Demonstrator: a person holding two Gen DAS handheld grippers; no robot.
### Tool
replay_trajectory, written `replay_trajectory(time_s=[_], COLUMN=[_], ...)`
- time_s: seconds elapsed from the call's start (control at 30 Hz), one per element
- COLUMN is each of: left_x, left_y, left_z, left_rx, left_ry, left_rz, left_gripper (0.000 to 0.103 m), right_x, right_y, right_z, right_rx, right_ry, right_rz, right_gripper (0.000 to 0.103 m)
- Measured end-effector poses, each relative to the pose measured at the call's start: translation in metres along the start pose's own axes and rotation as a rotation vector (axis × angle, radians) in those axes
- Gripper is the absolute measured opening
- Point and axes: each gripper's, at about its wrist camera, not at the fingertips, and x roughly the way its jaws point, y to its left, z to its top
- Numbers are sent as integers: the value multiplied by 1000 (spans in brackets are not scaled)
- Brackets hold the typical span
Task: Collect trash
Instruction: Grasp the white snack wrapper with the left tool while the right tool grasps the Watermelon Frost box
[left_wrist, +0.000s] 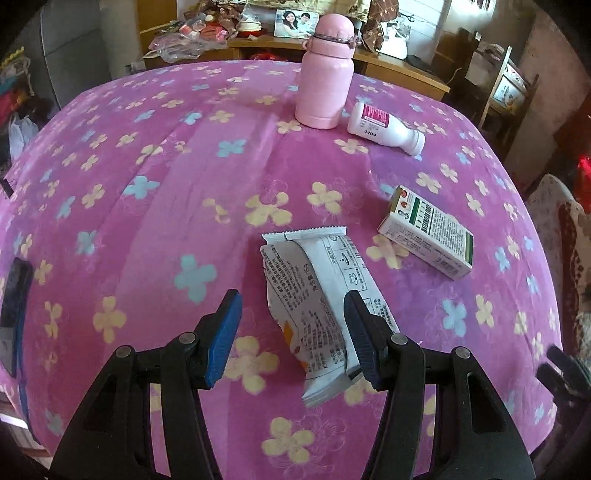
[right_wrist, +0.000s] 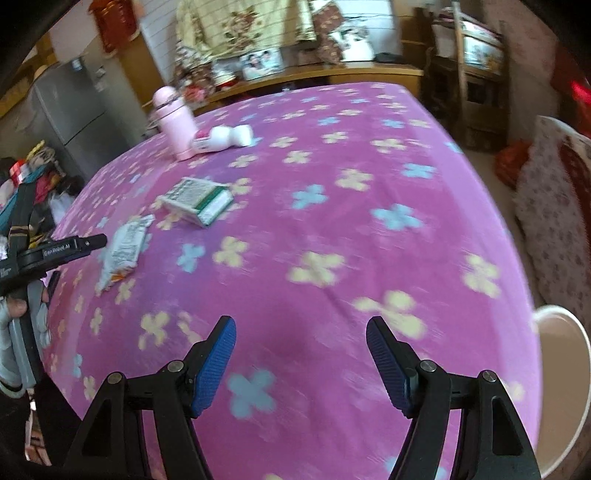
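A white snack wrapper (left_wrist: 317, 295) lies on the pink flowered tablecloth (left_wrist: 166, 206). My left gripper (left_wrist: 291, 306) is open just above it, its right finger over the wrapper's right edge. A white and green carton (left_wrist: 428, 230) lies to the right, and a white bottle (left_wrist: 384, 127) lies on its side farther back. In the right wrist view my right gripper (right_wrist: 301, 332) is open and empty over bare cloth. The wrapper (right_wrist: 123, 251), carton (right_wrist: 195, 199) and bottle (right_wrist: 221, 140) are far to its left, with the left gripper (right_wrist: 79, 246) beside the wrapper.
A pink flask (left_wrist: 327, 70) stands upright behind the bottle; it also shows in the right wrist view (right_wrist: 173, 122). A white bin rim (right_wrist: 561, 387) sits off the table's right edge. A wooden shelf (left_wrist: 369, 55) with clutter runs behind the table.
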Motion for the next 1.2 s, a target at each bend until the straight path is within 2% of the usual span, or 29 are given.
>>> replay_trajectory(time_s=[0.1,0.23,0.33,0.53,0.63,0.67,0.77,0.9,0.97,1.07,1.2], left_x=[2,-3,-2,7,11,12,16,19,19,23,36], left_y=[0,2,7,8,9,10,12,13,9,4,0], left_z=[1,1,5,12,13,13,13,10,8,5,3], left_rx=[-19,-36,-70,-83,-87,-93,-100,-121,-119,-120,-143], left_ry=[9,1,3,30,34,36,40,54,50,42,60], left_rz=[-50,-85,-111,-157,-164,-169,-171,-193,-191,-161,-148], left_gripper=[56,56,56,56,56,56,56,56,56,56,56], right_x=[25,57,84,130,150,157,162,144,125,96,78], right_y=[26,59,86,120,127,128,128,114,101,83,66], right_z=[22,58,90,132,140,141,138,123,108,79,51], right_rx=[-49,-122,-210,-356,-410,-422,-410,-291,-237,-181,-119], right_ry=[22,27,24,73,113,134,144,154,145,121,121], right_rz=[68,105,143,103,85,83,67,71,50,-30,-12], right_gripper=[71,72,78,78,78,78,69,58,58,58,59])
